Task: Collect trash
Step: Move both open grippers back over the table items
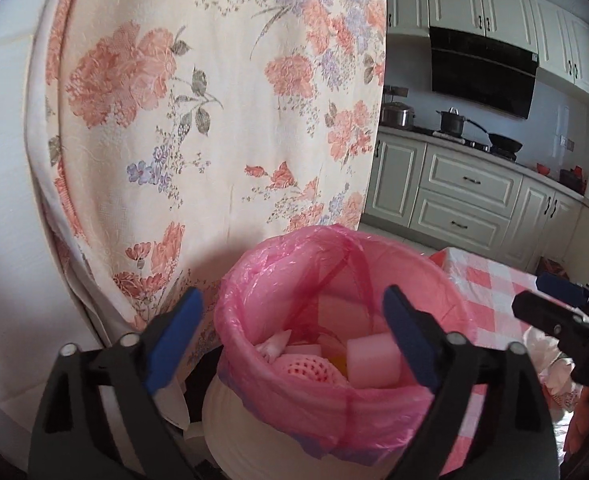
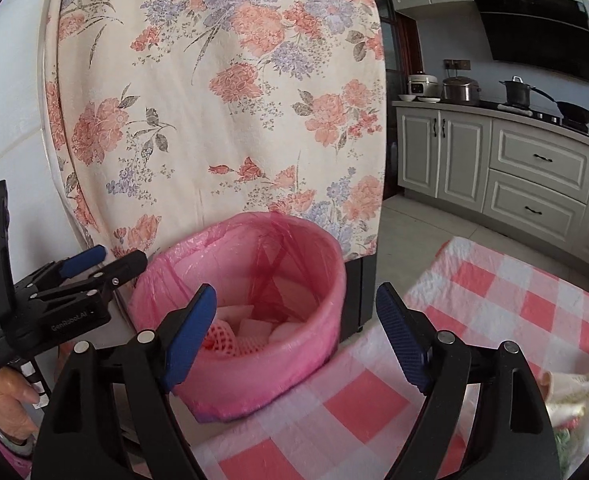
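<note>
A white bin lined with a pink plastic bag (image 1: 294,392) stands right in front of my left gripper (image 1: 292,340); it also shows in the right wrist view (image 2: 318,344). Inside lie pink foam blocks (image 1: 374,364), a pink foam net (image 1: 314,372) and white scraps. My left gripper is open and empty, its fingers to either side of the bin mouth. My right gripper (image 2: 294,336) is open and empty, above the bin's near rim and the table edge. Each gripper shows in the other's view, the right (image 1: 550,300) and the left (image 2: 98,264).
A red-and-white checked tablecloth (image 2: 494,304) covers the table right of the bin. A floral cloth (image 1: 214,120) drapes a tall object behind it. Crumpled paper or fabric (image 2: 574,396) lies on the table at the right. Kitchen cabinets and a stove with pots (image 2: 534,96) stand beyond.
</note>
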Available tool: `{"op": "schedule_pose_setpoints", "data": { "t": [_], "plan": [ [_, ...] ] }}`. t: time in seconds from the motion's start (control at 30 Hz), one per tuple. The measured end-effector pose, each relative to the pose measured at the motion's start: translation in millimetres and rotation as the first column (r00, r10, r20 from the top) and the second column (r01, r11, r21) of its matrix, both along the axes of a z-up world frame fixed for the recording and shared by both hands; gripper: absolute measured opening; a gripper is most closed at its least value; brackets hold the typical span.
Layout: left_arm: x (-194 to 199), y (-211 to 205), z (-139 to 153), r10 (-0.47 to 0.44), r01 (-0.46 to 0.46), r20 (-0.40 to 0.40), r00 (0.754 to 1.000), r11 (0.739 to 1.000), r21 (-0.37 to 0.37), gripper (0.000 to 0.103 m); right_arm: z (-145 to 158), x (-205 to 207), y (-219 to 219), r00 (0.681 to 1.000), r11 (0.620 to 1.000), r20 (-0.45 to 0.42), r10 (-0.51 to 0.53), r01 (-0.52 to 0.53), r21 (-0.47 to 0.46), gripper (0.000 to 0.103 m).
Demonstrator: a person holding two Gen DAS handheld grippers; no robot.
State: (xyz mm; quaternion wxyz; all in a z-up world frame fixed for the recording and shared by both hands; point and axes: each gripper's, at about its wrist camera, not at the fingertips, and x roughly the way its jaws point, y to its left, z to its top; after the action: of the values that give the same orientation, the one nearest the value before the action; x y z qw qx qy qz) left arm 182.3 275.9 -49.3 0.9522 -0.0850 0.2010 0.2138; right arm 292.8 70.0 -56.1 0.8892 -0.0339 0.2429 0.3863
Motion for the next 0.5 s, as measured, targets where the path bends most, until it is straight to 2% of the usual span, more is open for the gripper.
{"op": "schedule_pose_setpoints", "data": {
  "t": [0.07, 0.27, 0.5],
  "plan": [
    [-6, -12, 3, -0.013, 0.014, 0.017, 1.000, 1.000, -0.009, 0.098, 0, -9, -13, 1.000, 1.000, 0.007, -0.018, 0.018, -0.003, 0.078],
    [-17, -56, 1, -0.071, 0.072, 0.030, 0.997, 0.997, -0.028, 0.098, -5, -36, -62, 0.995, 0.995, 0.007, -0.100, 0.100, 0.004, 0.081],
    [-17, -128, -9, -0.198, 0.198, 0.017, 0.980, 0.980, -0.023, 0.098, -13, -57, -129, 0.975, 0.975, 0.003, -0.222, 0.222, 0.010, 0.082]
  ]
}}
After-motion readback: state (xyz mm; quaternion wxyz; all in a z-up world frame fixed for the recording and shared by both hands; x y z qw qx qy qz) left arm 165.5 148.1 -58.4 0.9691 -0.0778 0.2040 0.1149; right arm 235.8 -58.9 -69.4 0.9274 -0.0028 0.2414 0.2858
